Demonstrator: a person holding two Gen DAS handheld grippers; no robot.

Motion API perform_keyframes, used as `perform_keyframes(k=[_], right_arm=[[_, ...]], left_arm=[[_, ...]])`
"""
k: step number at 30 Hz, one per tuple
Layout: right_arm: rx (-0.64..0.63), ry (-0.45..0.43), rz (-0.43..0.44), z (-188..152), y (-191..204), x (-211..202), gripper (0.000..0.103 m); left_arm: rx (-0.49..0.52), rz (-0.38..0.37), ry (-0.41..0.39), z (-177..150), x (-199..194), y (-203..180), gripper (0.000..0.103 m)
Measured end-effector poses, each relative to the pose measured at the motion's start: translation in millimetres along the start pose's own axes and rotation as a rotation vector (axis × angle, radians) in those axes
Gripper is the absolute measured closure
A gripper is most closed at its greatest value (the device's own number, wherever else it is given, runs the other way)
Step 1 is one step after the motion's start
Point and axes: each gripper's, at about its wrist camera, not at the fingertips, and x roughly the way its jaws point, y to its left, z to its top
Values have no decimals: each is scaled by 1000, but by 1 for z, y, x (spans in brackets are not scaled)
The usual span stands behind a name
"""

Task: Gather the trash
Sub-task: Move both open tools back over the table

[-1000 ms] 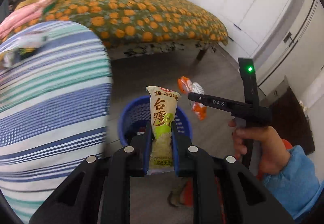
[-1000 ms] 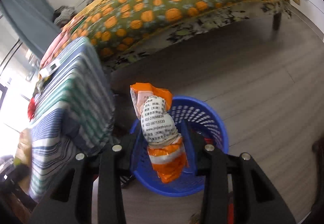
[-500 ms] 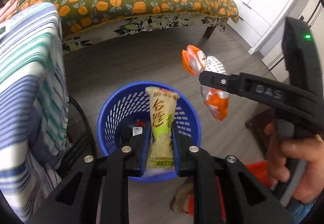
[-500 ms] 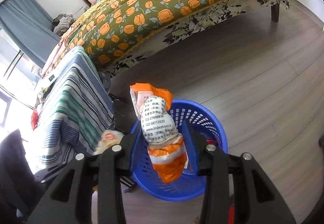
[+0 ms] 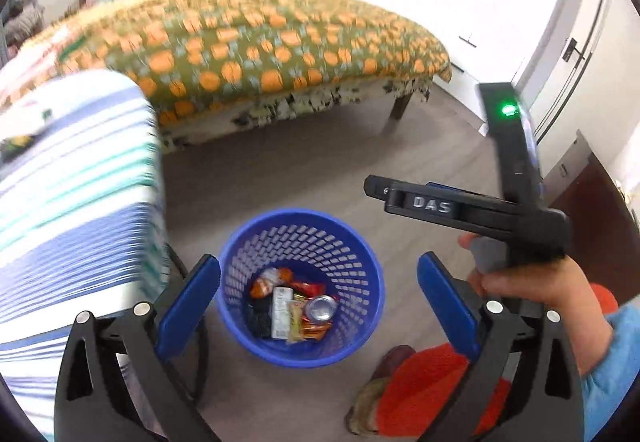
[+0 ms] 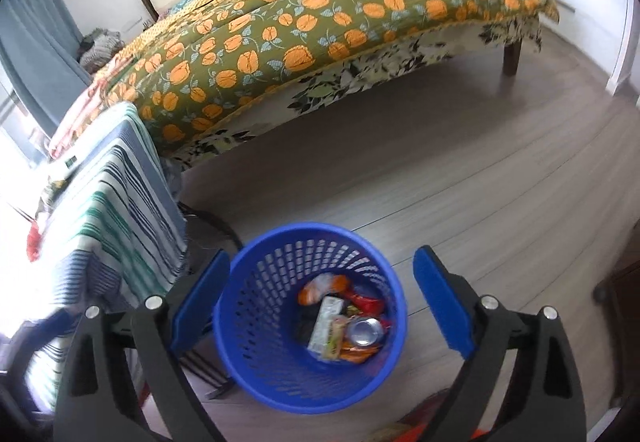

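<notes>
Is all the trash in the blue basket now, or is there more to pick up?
Done: wrappers and a can lie inside the blue basket. In hand: nothing; the left hand-held gripper and right hand-held gripper are both open and empty above it. Left: no loose trash shows on the floor in these views, but other spots are hidden.

A round blue plastic basket (image 5: 362, 322) with perforated, mesh-like walls stands upright on a grey wood-look floor. Inside, at the bottom, lies a small heap of trash: an orange and white snack packet (image 5: 269, 279) toward the far side, a pale oblong wrapper (image 5: 281, 307) lying flat in the middle, a silver drinks can (image 5: 321, 307) beside it (its round end facing up), and red and orange wrappers (image 6: 366, 304) tucked around them. A dark item beneath is too unclear to identify.
</notes>
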Motion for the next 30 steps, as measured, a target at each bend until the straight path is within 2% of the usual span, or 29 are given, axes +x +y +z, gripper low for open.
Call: perform_keyframes(k=[2, 7, 14, 20, 25, 27, 30], right_arm=[[-32, -27, -10, -1, 9, -5, 13], [-170, -108, -20, -11, 46, -20, 12], [-394, -143, 18, -43, 113, -29, 12], [-493, -77, 166, -73, 204, -36, 12], [-589, -27, 209, -71, 278, -28, 12], [-624, -8, 204, -63, 307, -16, 12], [-647, 4, 166, -50, 338, 6, 12]], left_arm=[[10, 33, -11, -8, -16, 11, 5], [-11, 195, -4, -36, -52, 66, 5], [-191, 400, -4, -69, -107, 183, 6], [-278, 534, 25, -79, -139, 265, 6], [-341, 574, 71, -88, -141, 308, 6], [-373, 559, 83, -96, -140, 318, 5], [-391, 535, 54, -102, -144, 322, 5]])
